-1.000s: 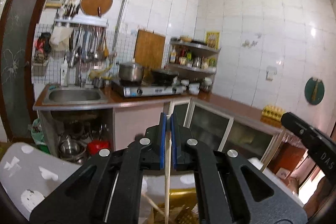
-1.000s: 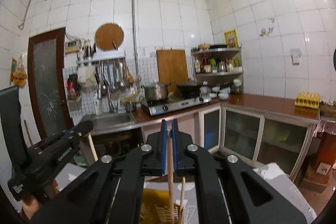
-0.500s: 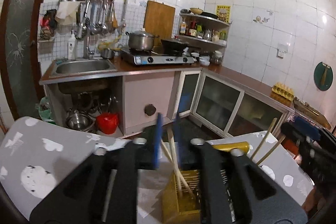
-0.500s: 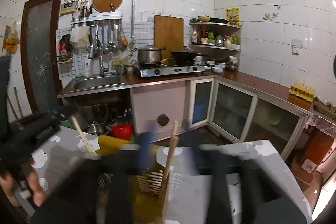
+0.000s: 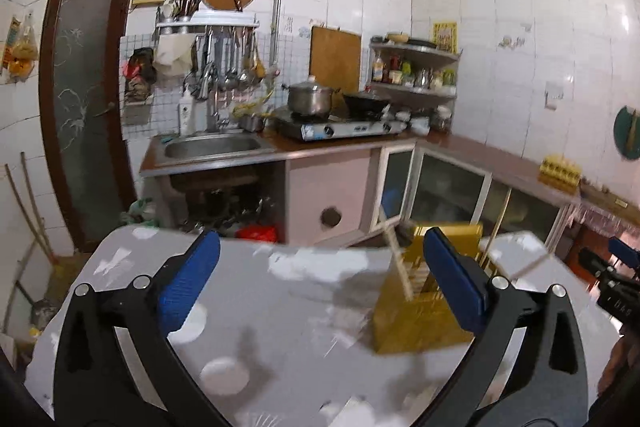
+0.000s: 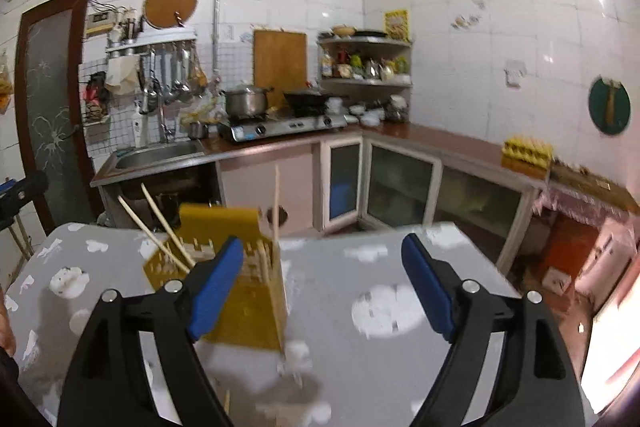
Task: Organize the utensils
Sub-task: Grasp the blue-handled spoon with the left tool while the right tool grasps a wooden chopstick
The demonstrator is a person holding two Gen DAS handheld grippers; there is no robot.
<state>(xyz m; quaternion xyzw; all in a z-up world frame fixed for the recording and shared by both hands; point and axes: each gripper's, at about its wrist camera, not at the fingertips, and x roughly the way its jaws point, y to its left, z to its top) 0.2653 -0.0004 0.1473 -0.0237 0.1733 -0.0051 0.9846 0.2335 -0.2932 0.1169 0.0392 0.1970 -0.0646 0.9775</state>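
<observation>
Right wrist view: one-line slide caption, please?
Right gripper open above grey table, chopsticks standing in yellow holder.

At my twelve o'clock a steel pot (image 5: 311, 98) sits on the gas stove (image 5: 340, 129); sink (image 5: 212, 147) at eleven.

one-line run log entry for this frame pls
left gripper: open, empty | right gripper: open, empty | chopsticks: standing in yellow holder | holder: on grey table
</observation>
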